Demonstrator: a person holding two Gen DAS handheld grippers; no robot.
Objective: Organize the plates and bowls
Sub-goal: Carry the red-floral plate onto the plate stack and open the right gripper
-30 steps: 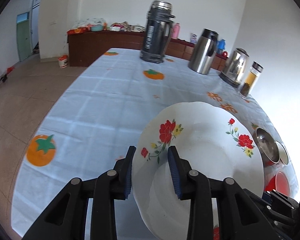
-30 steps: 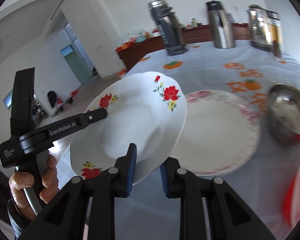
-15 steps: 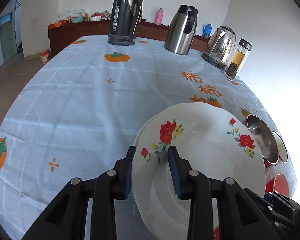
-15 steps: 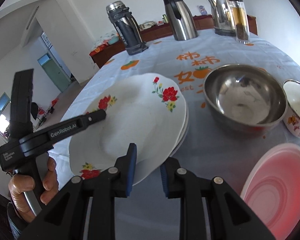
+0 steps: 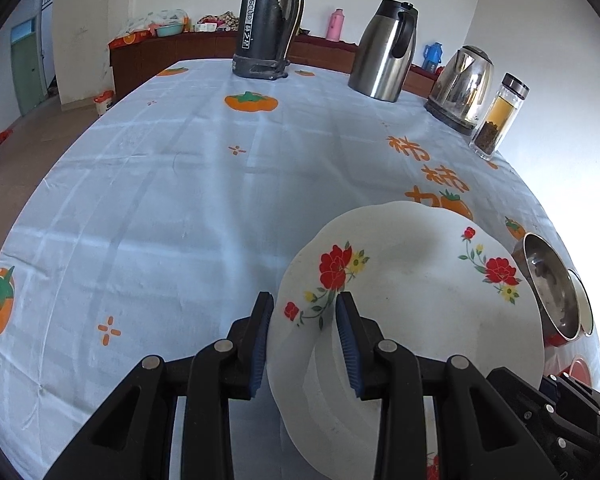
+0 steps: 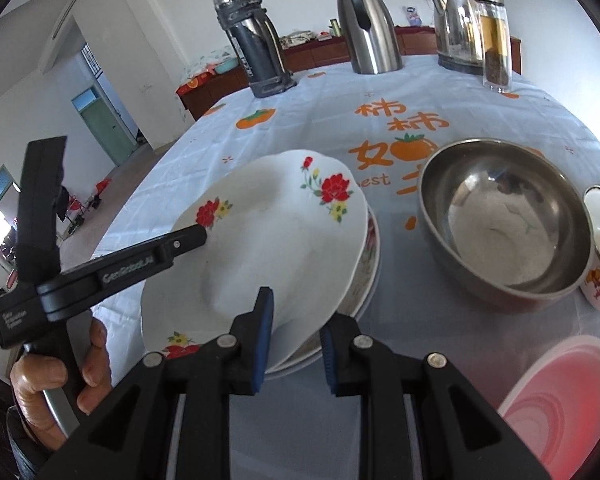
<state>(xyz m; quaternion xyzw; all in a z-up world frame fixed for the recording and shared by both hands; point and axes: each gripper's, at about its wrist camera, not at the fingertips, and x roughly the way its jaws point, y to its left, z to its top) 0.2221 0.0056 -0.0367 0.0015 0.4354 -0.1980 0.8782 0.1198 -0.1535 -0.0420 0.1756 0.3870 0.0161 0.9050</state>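
Left gripper (image 5: 303, 334) and right gripper (image 6: 296, 336) each clamp the flowered plate's (image 6: 268, 240) rim, holding it tilted above stacked plates (image 6: 370, 248) at centre frame.

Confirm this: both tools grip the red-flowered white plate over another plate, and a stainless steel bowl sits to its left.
Wrong side. In the right wrist view the stainless steel bowl sits to the right of the red-flowered white plate, which the left tool and right tool do grip over another plate.
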